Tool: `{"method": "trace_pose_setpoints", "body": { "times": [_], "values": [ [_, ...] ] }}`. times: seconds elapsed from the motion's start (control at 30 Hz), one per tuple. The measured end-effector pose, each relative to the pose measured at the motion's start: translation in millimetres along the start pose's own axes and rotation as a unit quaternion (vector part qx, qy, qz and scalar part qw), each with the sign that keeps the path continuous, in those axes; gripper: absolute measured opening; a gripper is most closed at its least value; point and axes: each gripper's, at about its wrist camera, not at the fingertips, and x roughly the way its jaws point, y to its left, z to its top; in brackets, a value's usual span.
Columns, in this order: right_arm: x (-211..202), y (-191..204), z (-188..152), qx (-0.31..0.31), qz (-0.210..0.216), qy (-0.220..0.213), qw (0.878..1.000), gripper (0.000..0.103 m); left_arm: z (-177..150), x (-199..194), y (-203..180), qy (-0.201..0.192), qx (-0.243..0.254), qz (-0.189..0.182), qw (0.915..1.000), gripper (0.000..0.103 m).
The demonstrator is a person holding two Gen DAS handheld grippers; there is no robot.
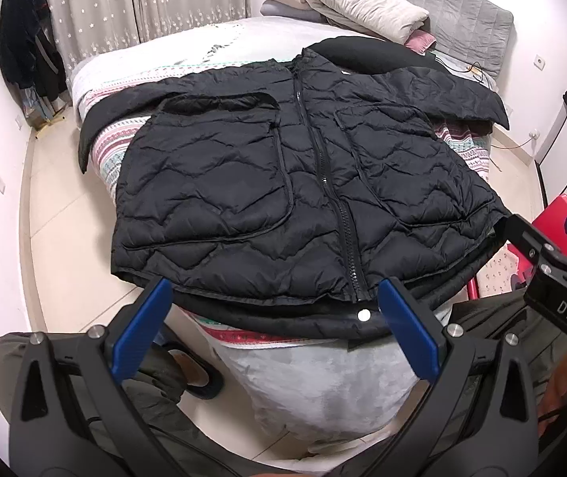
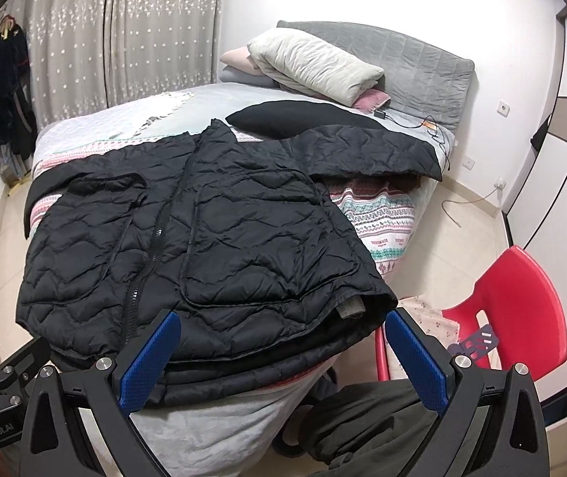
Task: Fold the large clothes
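The bed point(image 1: 148, 79) carries a black quilted jacket point(image 1: 283, 183) lying flat, front up and zipped, its hem at the near edge and sleeves spread sideways. The left gripper point(image 1: 271, 326) and right gripper point(image 2: 283, 353) hover just short of that hem, jaws released, grasping nothing.

- Black jacket point(image 1: 299, 183) covers the bed's point(image 2: 386, 230) near end.
- Red chair point(image 2: 521, 302) stands just beside the bed's right corner.
- Floor point(image 1: 64, 238) lies bare along the left side.

White walls, pale tiled floor point(image 2: 462, 230); star-dotted curtains point(image 2: 124, 39) drawn shut, a grey padded headboard point(image 2: 422, 63) behind the bed point(image 2: 382, 218), red plastic chair point(image 2: 521, 290) alongside.
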Motion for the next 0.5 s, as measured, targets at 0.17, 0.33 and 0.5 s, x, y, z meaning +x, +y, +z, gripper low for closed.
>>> {"method": "trace_pose_setpoints", "body": {
  "times": [0.17, 0.33, 0.5],
  "values": [
    [2.1, -1.5, 0.3, 0.003, 0.001, 0.001, 1.0, 0.103, 1.5, 0.8, 0.8, -0.009, -0.01, -0.009, 0.9999, 0.103],
    [4.5, -1.7, -0.3, 0.002, 0.0, 0.005, 1.0, 0.103, 1.6, 2.9, -0.1, -0.014, -0.019, -0.014, 0.9996, 0.103],
    [5.9, -3.1, 0.2, -0.002, 0.0, 0.003, 1.0, 0.103, 0.7, 10.1, -0.7, 0.001, -0.019, -0.028, 0.9994, 0.103]
  ]
}}
